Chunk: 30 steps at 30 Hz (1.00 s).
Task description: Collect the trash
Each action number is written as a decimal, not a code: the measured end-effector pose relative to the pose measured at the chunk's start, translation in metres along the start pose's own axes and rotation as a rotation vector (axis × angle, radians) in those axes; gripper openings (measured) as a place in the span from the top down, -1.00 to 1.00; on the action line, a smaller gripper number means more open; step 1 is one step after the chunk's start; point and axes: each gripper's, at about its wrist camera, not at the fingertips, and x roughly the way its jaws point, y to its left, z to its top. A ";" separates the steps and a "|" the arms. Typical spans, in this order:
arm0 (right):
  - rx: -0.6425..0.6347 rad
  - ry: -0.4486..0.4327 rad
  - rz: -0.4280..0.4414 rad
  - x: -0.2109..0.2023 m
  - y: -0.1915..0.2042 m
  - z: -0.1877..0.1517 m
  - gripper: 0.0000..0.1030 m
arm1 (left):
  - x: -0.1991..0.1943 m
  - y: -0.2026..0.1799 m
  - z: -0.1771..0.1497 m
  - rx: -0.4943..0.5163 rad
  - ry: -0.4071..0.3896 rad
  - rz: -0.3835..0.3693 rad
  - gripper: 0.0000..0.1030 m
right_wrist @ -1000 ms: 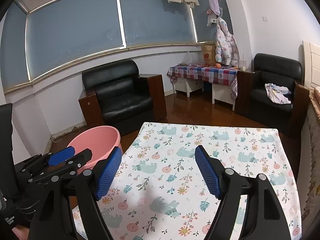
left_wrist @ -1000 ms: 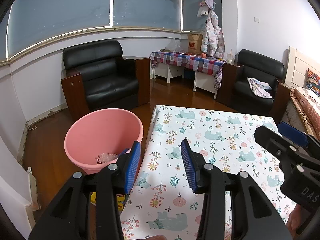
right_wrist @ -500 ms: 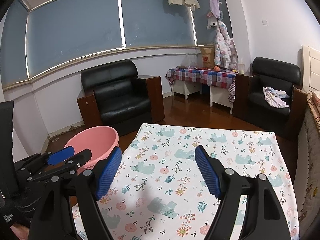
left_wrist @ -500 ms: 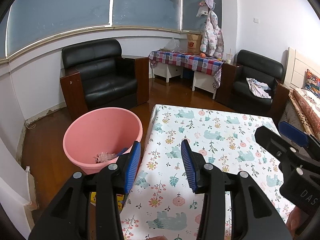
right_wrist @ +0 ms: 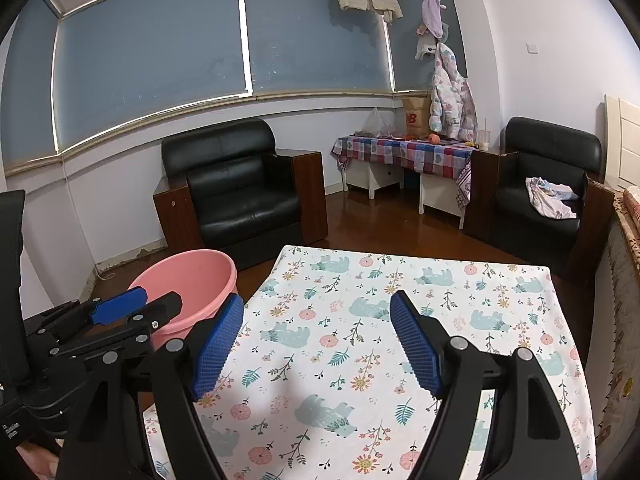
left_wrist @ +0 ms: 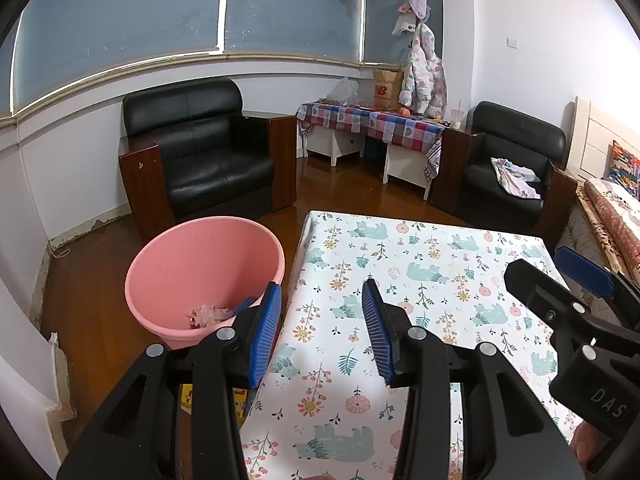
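The worktop (left_wrist: 420, 264) under its patterned cloth showed no litter. Beside it, the pink basin (left_wrist: 160, 276) held crumpled trash (left_wrist: 208, 314). Both the left hand-held gripper (left_wrist: 320, 328) and right hand-held gripper (right_wrist: 316, 344) gaped wide, empty; collecting looked finished.

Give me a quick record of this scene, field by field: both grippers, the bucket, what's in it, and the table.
left gripper: open, empty, above the table's left edge
right gripper: open, empty, over the table
bin: round pink plastic tub on the wooden floor, left of the table
bin contents: crumpled pale wrapper at the bottom
table: floral bear-print tablecloth, no trash visible on it
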 end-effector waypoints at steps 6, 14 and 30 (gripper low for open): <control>-0.001 0.001 0.000 0.000 -0.002 0.000 -0.45 | -0.001 -0.003 0.000 0.000 0.001 -0.001 0.17; 0.004 0.006 0.000 0.001 -0.008 -0.002 -0.45 | 0.001 -0.008 -0.001 0.004 0.003 -0.006 0.17; 0.004 0.008 -0.002 0.001 -0.009 -0.003 -0.45 | 0.002 -0.016 -0.005 0.010 0.004 -0.011 0.17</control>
